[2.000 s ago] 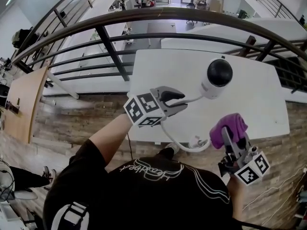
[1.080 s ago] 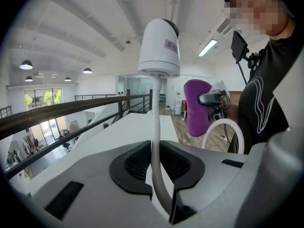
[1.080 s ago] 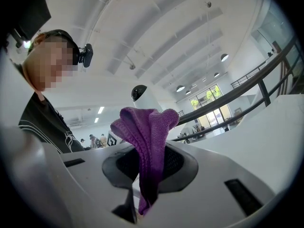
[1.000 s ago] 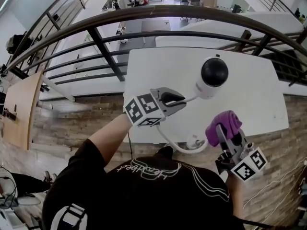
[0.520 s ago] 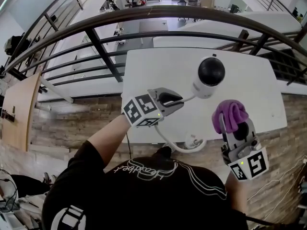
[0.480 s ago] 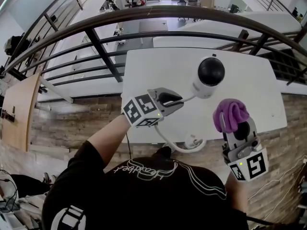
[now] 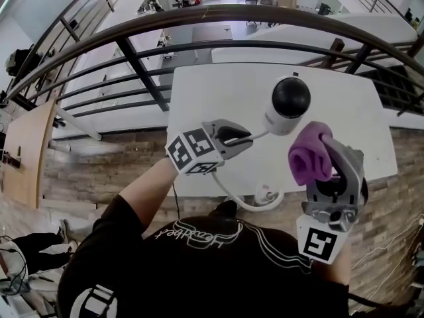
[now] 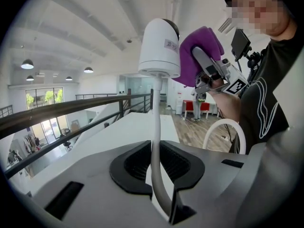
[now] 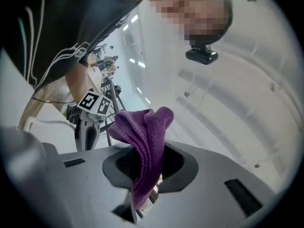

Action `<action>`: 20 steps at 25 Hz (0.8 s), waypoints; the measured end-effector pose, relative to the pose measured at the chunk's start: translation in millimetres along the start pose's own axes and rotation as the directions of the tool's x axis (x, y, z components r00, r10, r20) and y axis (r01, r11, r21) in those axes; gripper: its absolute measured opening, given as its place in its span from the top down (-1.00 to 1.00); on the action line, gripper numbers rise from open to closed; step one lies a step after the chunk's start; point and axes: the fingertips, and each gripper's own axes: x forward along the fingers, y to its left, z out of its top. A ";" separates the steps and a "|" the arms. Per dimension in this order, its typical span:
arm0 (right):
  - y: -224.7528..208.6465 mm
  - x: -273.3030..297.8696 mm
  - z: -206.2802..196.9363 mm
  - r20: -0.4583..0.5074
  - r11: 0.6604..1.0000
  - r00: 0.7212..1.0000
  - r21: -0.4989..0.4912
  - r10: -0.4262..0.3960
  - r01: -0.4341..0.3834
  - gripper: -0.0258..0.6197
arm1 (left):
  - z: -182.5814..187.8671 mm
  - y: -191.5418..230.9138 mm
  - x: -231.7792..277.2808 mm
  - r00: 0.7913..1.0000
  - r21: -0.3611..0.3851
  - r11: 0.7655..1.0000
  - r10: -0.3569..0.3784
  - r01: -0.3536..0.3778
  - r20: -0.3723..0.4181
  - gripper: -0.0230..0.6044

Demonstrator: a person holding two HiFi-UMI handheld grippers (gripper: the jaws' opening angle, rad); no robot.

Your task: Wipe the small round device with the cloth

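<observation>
The small round device [image 7: 290, 101] is a white body with a black dome, held up on a thin white stalk [image 8: 155, 127]. My left gripper [image 7: 242, 138] is shut on that stalk, which runs between its jaws [image 8: 154, 167] in the left gripper view. My right gripper [image 7: 326, 152] is shut on a folded purple cloth [image 7: 308, 154]. The cloth hangs just right of and below the device, close to its side [image 8: 197, 51]; I cannot tell whether they touch. In the right gripper view the cloth [image 9: 145, 132] stands up out of the jaws [image 9: 142, 167].
A dark metal railing [image 7: 199, 25] curves across in front of me. Beyond it a white table [image 7: 218, 98] lies far below. A white cable loop [image 7: 258, 201] hangs under the device near my chest.
My right gripper has risen and rolled over, bringing the purple cloth up beside the device. The left gripper and the device have stayed where they were.
</observation>
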 end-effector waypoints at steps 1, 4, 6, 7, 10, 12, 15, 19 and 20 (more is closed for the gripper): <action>3.6 1.8 1.5 0.004 0.999 1.000 -0.038 0.003 -0.003 0.74 | -0.2 0.0 -0.2 1.000 -0.001 1.000 -0.001 0.001 0.000 0.74; 14.2 7.6 1.6 0.004 0.993 1.000 -0.116 0.021 -0.020 0.74 | -0.4 0.8 -0.5 1.000 -0.001 1.000 -0.005 0.005 -0.002 0.74; 20.3 10.5 -1.0 -0.002 0.988 0.999 -0.150 0.034 -0.034 0.74 | -0.3 1.1 -0.1 1.000 -0.001 1.000 -0.006 0.006 -0.002 0.74; 23.1 11.6 -3.0 -0.005 0.987 0.999 -0.158 0.040 -0.040 0.74 | -0.5 1.1 0.0 1.000 0.000 1.000 -0.006 0.006 -0.001 0.74; 29.3 14.1 -7.9 -0.014 0.984 0.999 -0.171 0.050 -0.052 0.74 | -2.4 1.1 0.3 1.000 0.001 1.000 -0.007 0.007 -0.001 0.74; 30.6 15.5 -8.5 -0.017 0.982 0.998 -0.178 0.054 -0.056 0.74 | -2.4 0.7 0.4 1.000 0.001 1.000 -0.009 0.009 -0.001 0.74; 32.3 17.5 -10.4 -0.020 0.982 0.998 -0.178 0.064 -0.066 0.74 | -1.4 0.9 0.6 1.000 0.003 1.000 -0.008 0.008 -0.002 0.74; 39.6 19.1 -14.9 -0.019 0.982 0.996 -0.167 0.083 -0.085 0.74 | -4.0 1.9 1.7 1.000 0.003 1.000 -0.006 0.006 -0.003 0.74; 41.1 19.3 -16.1 -0.019 0.983 0.996 -0.161 0.087 -0.089 0.74 | -4.2 1.9 2.2 1.000 0.003 1.000 -0.006 0.006 -0.003 0.74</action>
